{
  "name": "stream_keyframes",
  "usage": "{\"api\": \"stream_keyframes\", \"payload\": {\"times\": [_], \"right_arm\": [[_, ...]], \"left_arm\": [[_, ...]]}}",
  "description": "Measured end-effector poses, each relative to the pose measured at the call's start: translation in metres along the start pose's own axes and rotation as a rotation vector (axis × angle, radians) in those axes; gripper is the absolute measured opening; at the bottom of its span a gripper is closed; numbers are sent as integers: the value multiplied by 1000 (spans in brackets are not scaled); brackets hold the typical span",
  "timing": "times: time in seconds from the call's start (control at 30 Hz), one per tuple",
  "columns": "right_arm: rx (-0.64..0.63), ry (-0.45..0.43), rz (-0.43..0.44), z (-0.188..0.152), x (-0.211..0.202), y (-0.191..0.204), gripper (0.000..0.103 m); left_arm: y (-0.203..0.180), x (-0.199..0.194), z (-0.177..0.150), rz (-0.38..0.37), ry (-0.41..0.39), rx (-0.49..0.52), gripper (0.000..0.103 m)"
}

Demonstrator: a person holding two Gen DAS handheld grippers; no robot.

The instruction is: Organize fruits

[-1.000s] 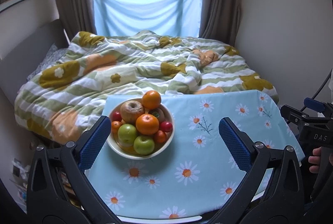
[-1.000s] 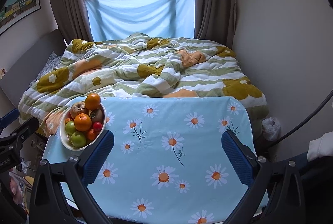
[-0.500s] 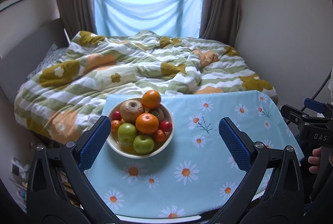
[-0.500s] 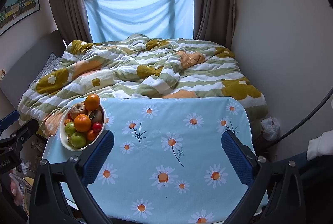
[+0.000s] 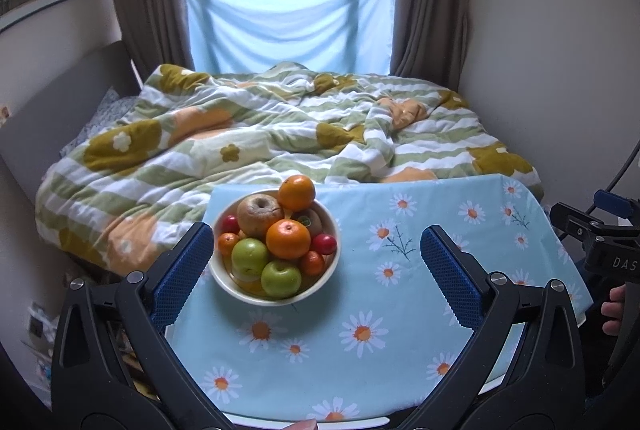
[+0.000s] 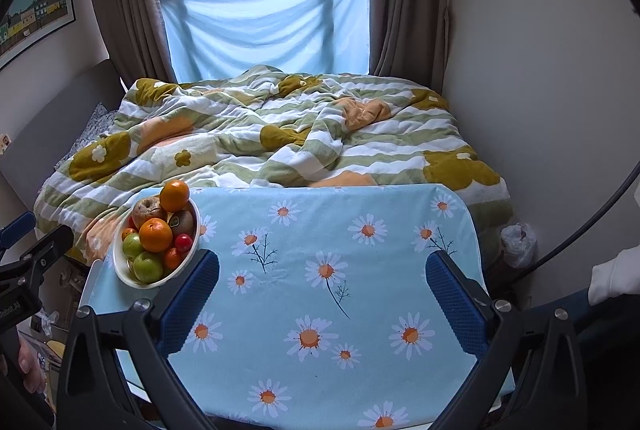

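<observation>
Both tools gape — fruit bowl (image 5: 276, 296) untouched.

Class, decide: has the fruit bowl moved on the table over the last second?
No. The fruit bowl sits at the same far left corner of the daisy tablecloth, beside the same printed flowers.

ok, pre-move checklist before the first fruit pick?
1. Left gripper open, nothing held: ok.
2. Right gripper open, nothing held: ok.
3. Bowl upright on the daisy tablecloth, near its left edge: ok.
4. Top orange exposed and unobstructed: ok.
5. Bare cloth right of the bowl for laying fruit out: ok.
6. Stability of the piled fruit once one is lifted: cannot tell.
</observation>
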State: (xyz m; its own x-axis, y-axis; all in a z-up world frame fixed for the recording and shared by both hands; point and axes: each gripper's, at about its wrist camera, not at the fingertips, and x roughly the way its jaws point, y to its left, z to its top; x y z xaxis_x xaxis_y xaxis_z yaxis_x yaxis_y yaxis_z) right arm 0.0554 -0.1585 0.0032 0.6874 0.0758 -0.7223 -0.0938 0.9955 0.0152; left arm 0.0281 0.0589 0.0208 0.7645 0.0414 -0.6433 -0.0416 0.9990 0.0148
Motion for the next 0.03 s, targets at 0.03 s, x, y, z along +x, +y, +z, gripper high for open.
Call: {"api": "stream_keyframes", "payload": {"times": [0.03], "right_arm": [[0, -2, -1, -1, 0, 0, 103]], "left_arm": [[-2, 1, 0, 7, 2, 5, 103]]}}
